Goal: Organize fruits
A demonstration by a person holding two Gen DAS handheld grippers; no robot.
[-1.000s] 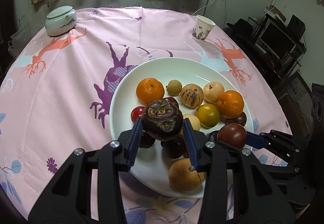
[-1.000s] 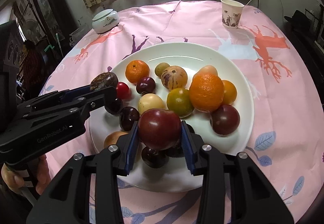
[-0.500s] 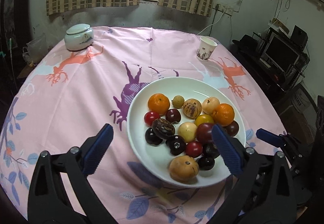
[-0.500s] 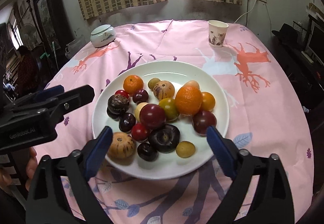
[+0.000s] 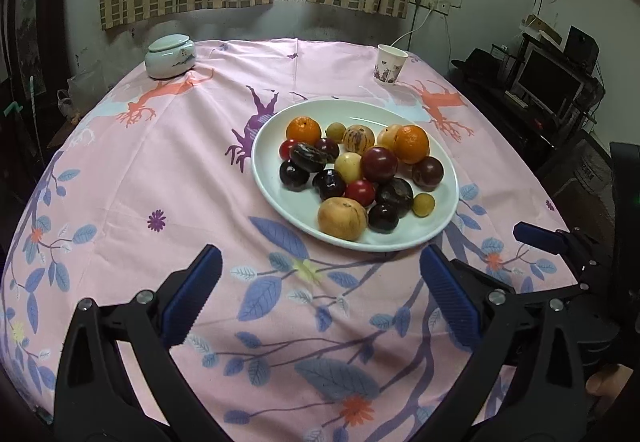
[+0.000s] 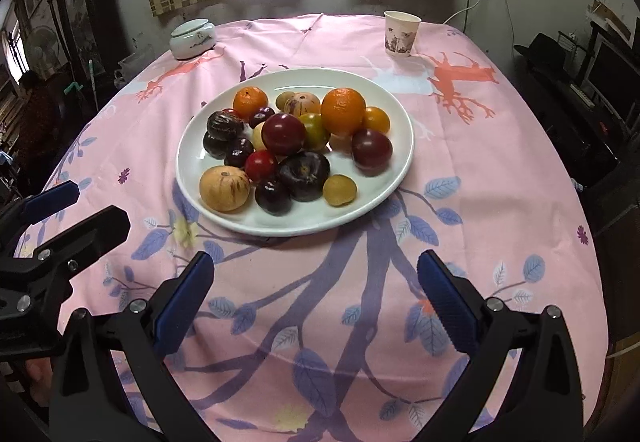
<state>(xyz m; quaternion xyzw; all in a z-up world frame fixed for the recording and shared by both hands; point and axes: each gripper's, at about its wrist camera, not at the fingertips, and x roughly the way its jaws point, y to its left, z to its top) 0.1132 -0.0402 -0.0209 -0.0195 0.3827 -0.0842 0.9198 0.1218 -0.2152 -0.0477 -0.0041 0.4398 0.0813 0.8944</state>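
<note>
A white plate (image 5: 280, 198) (image 6: 188, 170) on the pink tablecloth holds several fruits: oranges (image 5: 303, 131) (image 6: 343, 111), dark plums, a wrinkled dark passion fruit (image 5: 307, 157) (image 6: 224, 125), a dark red plum (image 5: 379, 164) (image 6: 283, 133) and a tan melon-like fruit (image 5: 342, 218) (image 6: 225, 188). My left gripper (image 5: 320, 298) is open and empty, well in front of the plate. My right gripper (image 6: 316, 300) is open and empty too, also short of the plate. The left gripper shows at the left edge of the right wrist view (image 6: 60, 218).
A lidded white ceramic jar (image 5: 170, 56) (image 6: 192, 39) stands at the table's far left. A paper cup (image 5: 390, 65) (image 6: 401, 33) stands at the far right. A monitor and shelves (image 5: 548, 82) stand right of the table. Curtains hang behind.
Both grippers let go of their fruit, the left a wrinkled passion fruit and the right a dark red plum, onto the plate, opened wide and drew back towards the near table edge.
</note>
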